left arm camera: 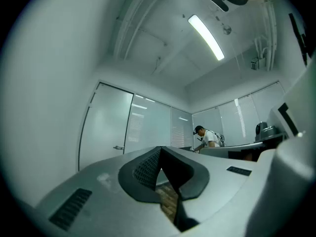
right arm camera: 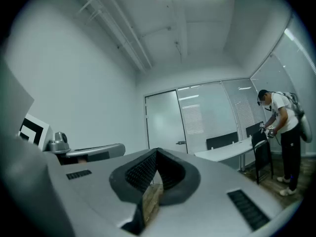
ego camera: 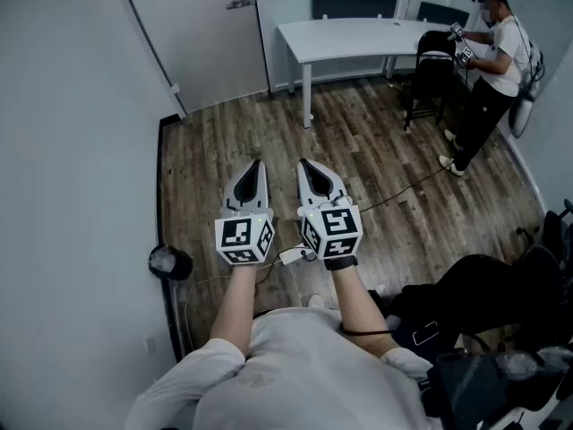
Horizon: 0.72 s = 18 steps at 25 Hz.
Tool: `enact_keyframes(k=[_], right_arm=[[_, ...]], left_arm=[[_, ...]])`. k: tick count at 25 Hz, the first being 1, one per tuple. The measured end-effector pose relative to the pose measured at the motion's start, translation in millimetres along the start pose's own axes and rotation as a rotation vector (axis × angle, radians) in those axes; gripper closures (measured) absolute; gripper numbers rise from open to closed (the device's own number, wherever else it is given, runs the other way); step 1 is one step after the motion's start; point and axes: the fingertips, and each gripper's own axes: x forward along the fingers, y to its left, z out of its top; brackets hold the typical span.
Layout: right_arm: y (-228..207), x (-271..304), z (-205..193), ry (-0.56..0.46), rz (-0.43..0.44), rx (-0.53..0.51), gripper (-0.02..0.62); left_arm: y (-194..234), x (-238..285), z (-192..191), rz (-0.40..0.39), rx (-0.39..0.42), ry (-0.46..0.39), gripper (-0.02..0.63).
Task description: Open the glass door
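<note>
The left tool (ego camera: pixel 253 168) and right tool (ego camera: pixel 307 167) are closed and empty, pointing toward the glass door (ego camera: pixel 199 38). Right of that door, a white surface (ego camera: pixel 358 36) stands on the wood floor (ego camera: pixel 376 164).

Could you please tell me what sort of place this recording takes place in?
Most likely an office meeting room: a long white table with black chairs behind it, a frosted glass door with a lever handle, and a wood-plank floor.
</note>
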Motion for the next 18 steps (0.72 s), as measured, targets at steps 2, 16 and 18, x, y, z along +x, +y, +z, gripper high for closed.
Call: enact_keyframes(k=[2, 16, 18], right_arm=[[-9.8, 0.5, 3.4, -0.006, 0.01, 0.004, 0.603], [-40.9, 5.8, -12.5, 0.022, 0.061, 0.076, 0.603], [-37.6, 10.3, -12.8, 0.024, 0.066, 0.076, 0.602]], left_arm=[[-8.3, 5.1, 4.8, 0.002, -0.004, -0.014, 0.604], [-27.8, 15.9, -20.6, 0.064, 0.011, 0.047, 0.604], [-23.2, 17.2, -18.2, 0.063, 0.011, 0.043, 0.604]])
